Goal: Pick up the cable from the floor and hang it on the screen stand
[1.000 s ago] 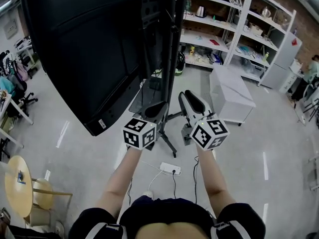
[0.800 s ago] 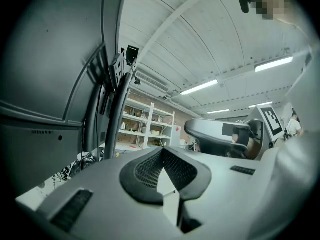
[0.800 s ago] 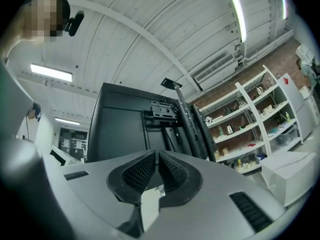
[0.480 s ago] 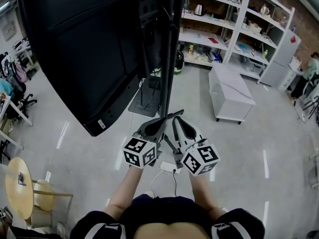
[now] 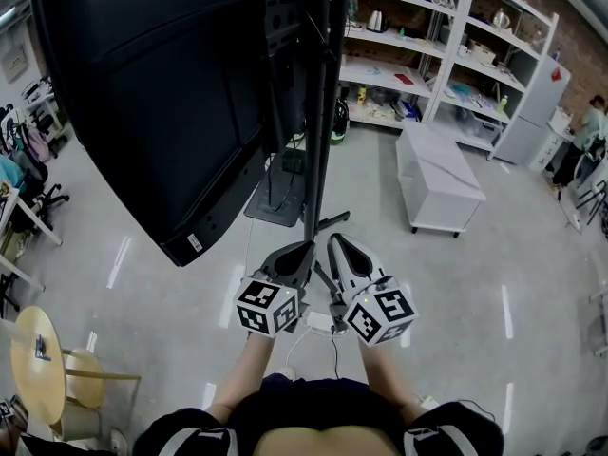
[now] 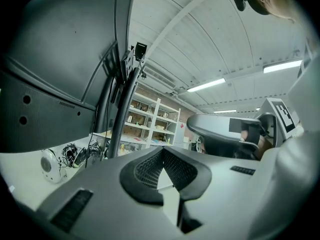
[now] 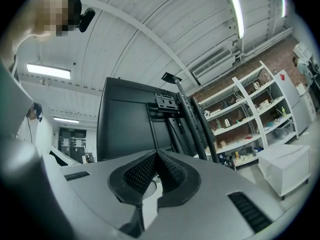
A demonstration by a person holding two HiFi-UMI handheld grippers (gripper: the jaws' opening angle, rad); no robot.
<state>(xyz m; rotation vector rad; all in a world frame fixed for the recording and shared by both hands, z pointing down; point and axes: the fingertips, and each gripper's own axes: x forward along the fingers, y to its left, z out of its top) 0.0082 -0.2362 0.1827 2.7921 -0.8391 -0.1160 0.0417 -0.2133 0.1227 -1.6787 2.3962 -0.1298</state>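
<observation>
White cable [image 5: 295, 340] on grey floor [image 5: 171, 283], below left gripper [image 5: 304, 248] and right gripper [image 5: 337, 243] — both jaws closed, empty.

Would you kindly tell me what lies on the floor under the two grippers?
A white power strip shows between them, with a white cable and a black cable running toward the person. The left gripper and right gripper cover part of the strip.

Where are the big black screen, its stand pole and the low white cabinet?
big black screen [image 5: 152, 93]: head view, on its dark back panel.
stand pole [image 5: 320, 141]: head view, midway up the pole.
low white cabinet [image 5: 435, 169]: head view, on its flat top.
</observation>
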